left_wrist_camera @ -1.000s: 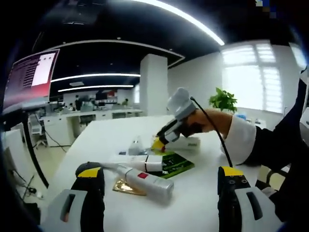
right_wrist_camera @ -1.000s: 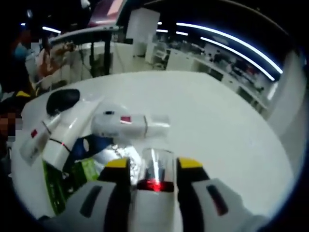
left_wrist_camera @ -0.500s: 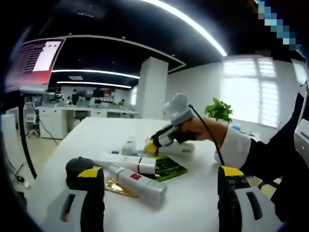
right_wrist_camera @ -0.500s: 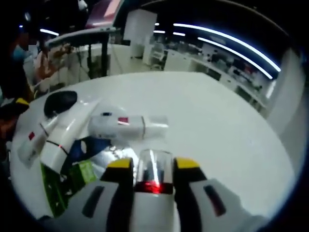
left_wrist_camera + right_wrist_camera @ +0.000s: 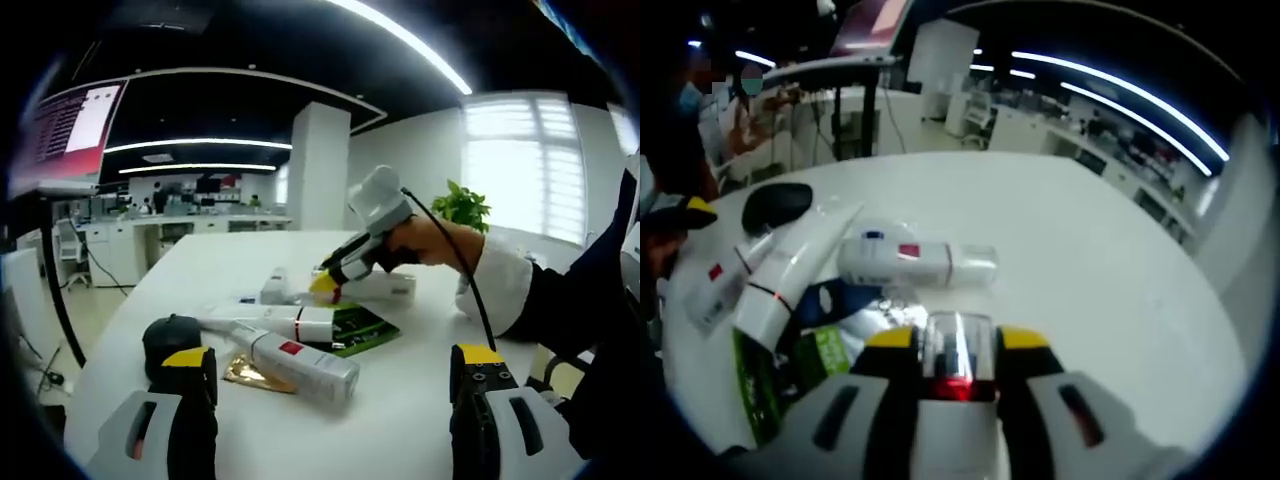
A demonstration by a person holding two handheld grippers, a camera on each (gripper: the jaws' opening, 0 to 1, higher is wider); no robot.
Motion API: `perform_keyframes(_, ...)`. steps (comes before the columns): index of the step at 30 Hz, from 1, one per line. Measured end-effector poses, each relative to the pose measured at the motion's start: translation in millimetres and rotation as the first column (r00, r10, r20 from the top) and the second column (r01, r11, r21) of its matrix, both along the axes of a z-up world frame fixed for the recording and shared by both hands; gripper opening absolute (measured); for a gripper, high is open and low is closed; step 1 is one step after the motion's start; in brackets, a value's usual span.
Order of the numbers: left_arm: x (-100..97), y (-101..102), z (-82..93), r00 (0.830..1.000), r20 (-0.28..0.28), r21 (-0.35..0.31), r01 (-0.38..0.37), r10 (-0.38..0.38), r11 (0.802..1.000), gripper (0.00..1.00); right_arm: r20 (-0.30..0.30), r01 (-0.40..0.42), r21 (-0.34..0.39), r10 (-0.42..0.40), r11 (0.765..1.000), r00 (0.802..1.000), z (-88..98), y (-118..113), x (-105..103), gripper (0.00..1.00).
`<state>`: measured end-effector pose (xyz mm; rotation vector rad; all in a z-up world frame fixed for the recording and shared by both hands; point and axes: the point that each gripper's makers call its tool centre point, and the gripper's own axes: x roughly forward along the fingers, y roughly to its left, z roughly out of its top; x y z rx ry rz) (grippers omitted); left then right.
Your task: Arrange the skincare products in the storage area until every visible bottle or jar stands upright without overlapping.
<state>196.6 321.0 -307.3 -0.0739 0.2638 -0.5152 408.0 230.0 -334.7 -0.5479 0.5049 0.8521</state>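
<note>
No label writing is legible. The right tool (image 5: 955, 345) is clamped on a white bottle with a clear cap (image 5: 958, 352) above the white surface (image 5: 1110, 280). The left tool (image 5: 325, 365) stands apart, empty. A white bottle (image 5: 300, 366), tube (image 5: 275, 323), dark jar lid (image 5: 170, 335) and green packet (image 5: 358, 327) lie clustered.

Bare white table (image 5: 1110, 270) beyond the lying bottle (image 5: 915, 262) (tubes (image 5: 790, 270) crowd the other side).

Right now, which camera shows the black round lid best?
The left gripper view: the black round lid sits close and sharp on the white table, just above the left tool's jaw. In the right gripper view the same lid is smaller and blurrier, far off beside the lying white tubes.
</note>
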Motion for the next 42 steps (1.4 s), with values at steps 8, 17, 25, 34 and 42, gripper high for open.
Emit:
perform_keyframes(8, -0.8, 1.4, 1.9, 1.000, 0.000, 0.006, -0.013, 0.013, 1.000, 0.97, 0.034, 0.005, 0.047, -0.006, 0.999, 0.999, 15.2, -2.7, -4.8, 0.28)
perform_keyframes(17, -2.7, -4.1, 16.6, 0.998, 0.061, -0.028, 0.020, -0.019, 0.999, 0.99, 0.085, -0.016, 0.094, 0.008, 0.995, 0.996, 35.8, -5.3, -11.8, 0.28)
perform_keyframes(25, -9.8, -24.0, 29.7, 0.989, 0.107, -0.074, 0.111, -0.103, 0.991, 0.99, 0.117, -0.015, 0.129, 0.000, 0.992, 0.993, 48.2, -11.0, -16.4, 0.28)
perform_keyframes(34, 0.8, -3.1, 19.1, 0.996, 0.088, 0.019, -0.024, 0.022, 1.000, 0.99, 0.115, -0.014, 0.172, -0.006, 0.985, 0.993, 54.6, -15.7, -22.5, 0.28)
perform_keyframes(42, 4.1, -3.2, 20.5, 0.993, 0.112, 0.087, -0.032, 0.022, 0.996, 0.99, 0.113, 0.003, 0.230, -0.030, 0.973, 0.993, 66.6, -24.3, -22.1, 0.28)
